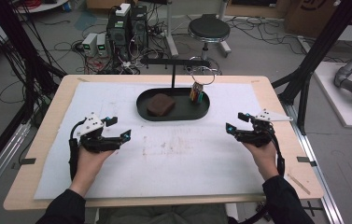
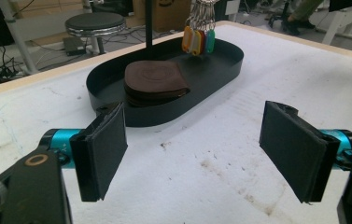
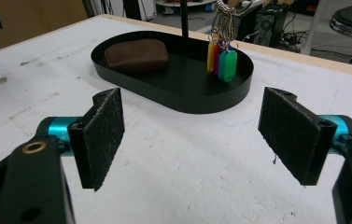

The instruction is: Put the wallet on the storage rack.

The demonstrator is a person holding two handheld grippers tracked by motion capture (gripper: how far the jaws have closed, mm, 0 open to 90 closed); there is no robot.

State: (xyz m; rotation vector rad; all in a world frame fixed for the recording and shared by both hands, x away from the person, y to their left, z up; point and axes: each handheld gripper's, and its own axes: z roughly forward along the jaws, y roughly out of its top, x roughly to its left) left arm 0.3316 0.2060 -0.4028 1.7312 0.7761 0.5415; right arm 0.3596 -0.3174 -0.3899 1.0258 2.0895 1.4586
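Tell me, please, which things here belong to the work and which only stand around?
For the work: left gripper, right gripper, both open; black tray; brown wallet; coloured key tags hanging from the stand.

Standing around: stool, computers, floor cables.

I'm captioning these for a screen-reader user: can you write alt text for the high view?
A person's two hands each hold an open gripper, left gripper and right gripper, low over a white mat, both short of a black oval tray. The tray holds a brown pouch and a stand hung with coloured key tags.
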